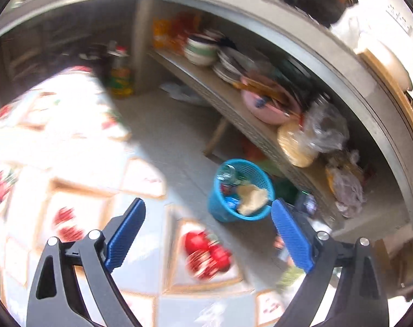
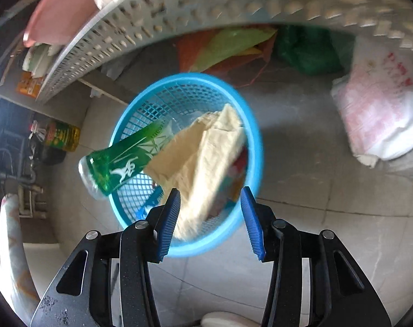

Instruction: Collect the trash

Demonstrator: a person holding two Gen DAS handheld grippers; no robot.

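A blue plastic mesh basket stands on the floor below my right gripper, which is open and empty above its near rim. A cream crumpled paper lies in it, blurred. A green-labelled plastic bottle hangs over its left rim. The basket also shows in the left wrist view with the paper and other trash inside. My left gripper is open and empty above a table with a fruit-print cloth.
A low perforated shelf beside the basket carries bowls, plates, a pink dish and plastic bags. Coloured bags and a white sack lie on the tiled floor. An oil bottle stands at the left.
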